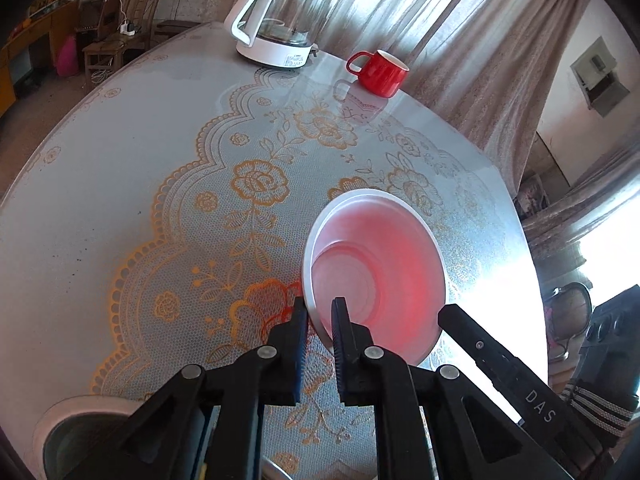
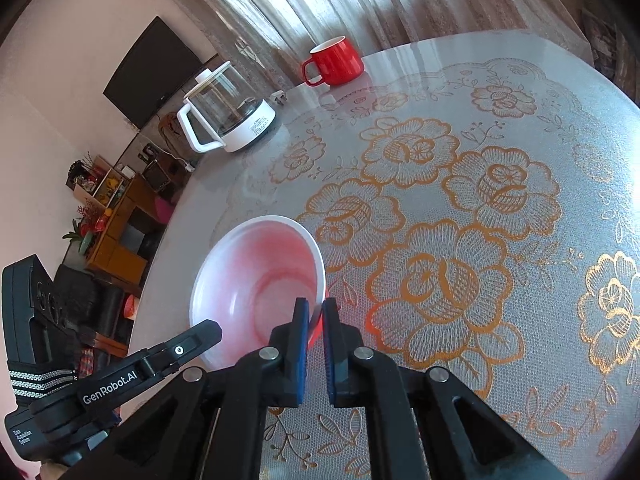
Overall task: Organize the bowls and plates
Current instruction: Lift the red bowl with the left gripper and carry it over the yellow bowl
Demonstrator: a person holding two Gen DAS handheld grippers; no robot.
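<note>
Both the left gripper (image 1: 320,312) and right gripper (image 2: 316,312) have fingers clenched on opposite rims of the bowl (image 1: 376,272) on the tabletop (image 1: 120,200) (thin, slippery edges); uneven lifting could tip it.

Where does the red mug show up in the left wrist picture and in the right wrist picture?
Left wrist view: the red mug stands upper right of centre, at the table's far edge, right of the glass kettle.
Right wrist view: the red mug is at top centre, right of the kettle.
Shared landmark: the kettle, beside the curtain.
</note>
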